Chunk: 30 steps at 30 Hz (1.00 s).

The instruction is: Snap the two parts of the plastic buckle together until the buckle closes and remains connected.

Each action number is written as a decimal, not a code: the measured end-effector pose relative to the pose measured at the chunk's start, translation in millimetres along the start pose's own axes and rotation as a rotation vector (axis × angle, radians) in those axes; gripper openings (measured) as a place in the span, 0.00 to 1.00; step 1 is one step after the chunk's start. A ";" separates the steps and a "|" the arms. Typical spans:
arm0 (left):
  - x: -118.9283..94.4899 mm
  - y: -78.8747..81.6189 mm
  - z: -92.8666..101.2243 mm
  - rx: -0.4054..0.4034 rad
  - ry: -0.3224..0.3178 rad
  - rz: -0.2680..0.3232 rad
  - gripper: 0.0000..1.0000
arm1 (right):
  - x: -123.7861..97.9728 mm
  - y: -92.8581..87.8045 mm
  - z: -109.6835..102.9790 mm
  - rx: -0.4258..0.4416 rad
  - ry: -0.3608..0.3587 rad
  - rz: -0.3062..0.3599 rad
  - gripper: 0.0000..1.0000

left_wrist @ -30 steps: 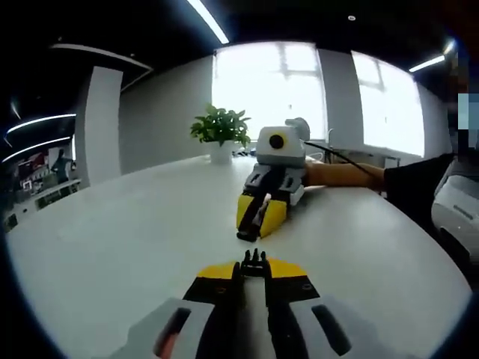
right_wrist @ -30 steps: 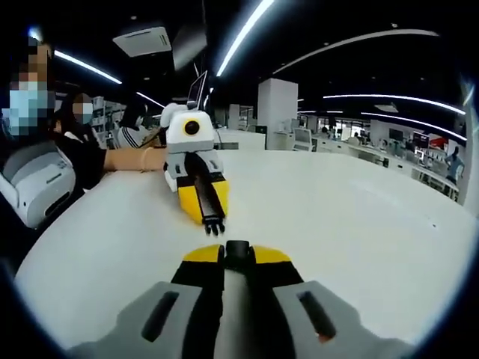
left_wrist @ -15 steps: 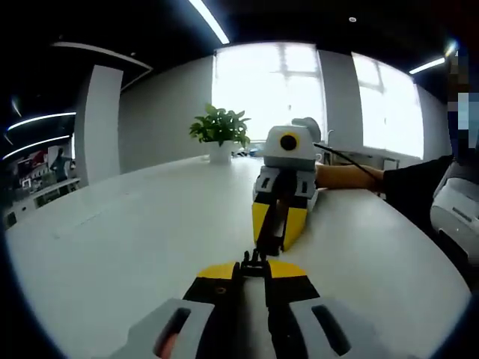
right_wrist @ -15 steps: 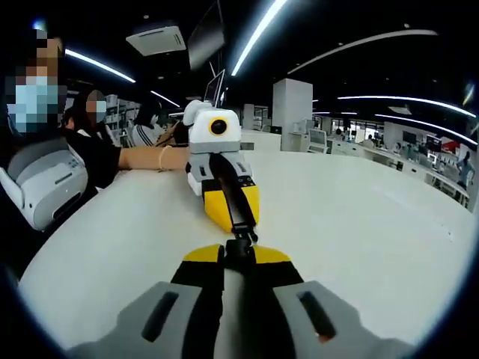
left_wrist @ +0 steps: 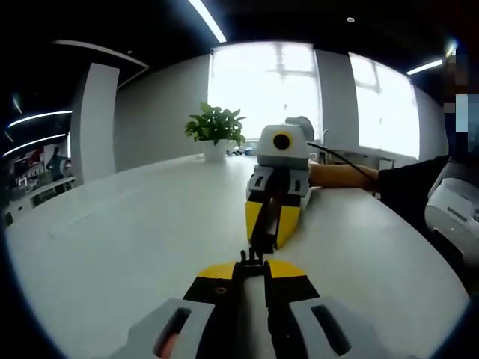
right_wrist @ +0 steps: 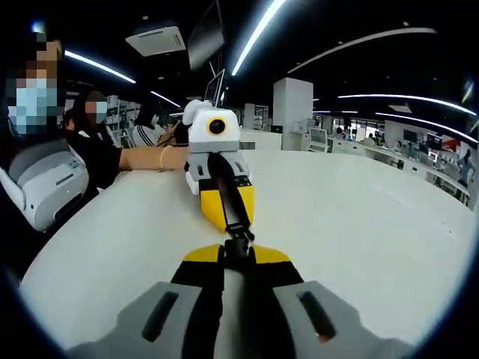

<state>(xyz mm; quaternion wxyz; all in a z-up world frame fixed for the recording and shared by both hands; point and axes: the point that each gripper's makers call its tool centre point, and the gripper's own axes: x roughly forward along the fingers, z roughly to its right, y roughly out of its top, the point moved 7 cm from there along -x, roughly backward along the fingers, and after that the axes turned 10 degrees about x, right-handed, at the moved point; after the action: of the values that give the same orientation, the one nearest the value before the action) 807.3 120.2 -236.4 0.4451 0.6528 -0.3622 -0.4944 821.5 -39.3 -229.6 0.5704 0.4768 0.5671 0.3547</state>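
My left gripper (left_wrist: pixel 251 269) is shut on the pronged half of the black buckle (left_wrist: pixel 251 259), which sticks out past its yellow tips. Facing it, my right gripper (left_wrist: pixel 260 239) comes in from beyond, shut on the socket half (left_wrist: pixel 258 244). The two halves meet end to end just above the white table (left_wrist: pixel 135 247). In the right gripper view, the right gripper (right_wrist: pixel 236 259) holds the socket half (right_wrist: pixel 236 248) against the pronged half (right_wrist: pixel 239 234), which is held by the left gripper (right_wrist: pixel 235 224). Whether the halves are latched is hidden at the joint.
A potted plant (left_wrist: pixel 213 131) stands at the table's far edge. A person's forearm (left_wrist: pixel 344 176) rests on the table behind the right gripper, and a sleeve (right_wrist: pixel 82 161) lies at the table's edge. Seated people (right_wrist: pixel 142 123) are beyond. Bare tabletop (right_wrist: pixel 359 217) lies to both sides.
Over the last second the two grippers have closed the gap between them, and the buckle halves now touch. In the last half second they drew only slightly closer.
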 end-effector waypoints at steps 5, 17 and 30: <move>-0.7 -0.5 3.1 0.006 -0.017 0.000 0.12 | 0.7 -0.2 -1.4 -0.001 0.006 -0.002 0.14; -1.5 -0.3 11.3 0.026 -0.067 0.007 0.12 | 2.1 -2.4 -10.6 0.000 0.052 -0.010 0.14; -1.1 0.6 23.0 0.049 -0.139 0.012 0.13 | 2.7 -4.1 -18.5 -0.012 0.109 -0.016 0.14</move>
<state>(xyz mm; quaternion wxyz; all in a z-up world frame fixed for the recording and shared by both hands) 784.8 115.9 -238.1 0.4056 0.6256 -0.4081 -0.5268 802.9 -35.4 -232.6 0.5444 0.4487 0.5990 0.3788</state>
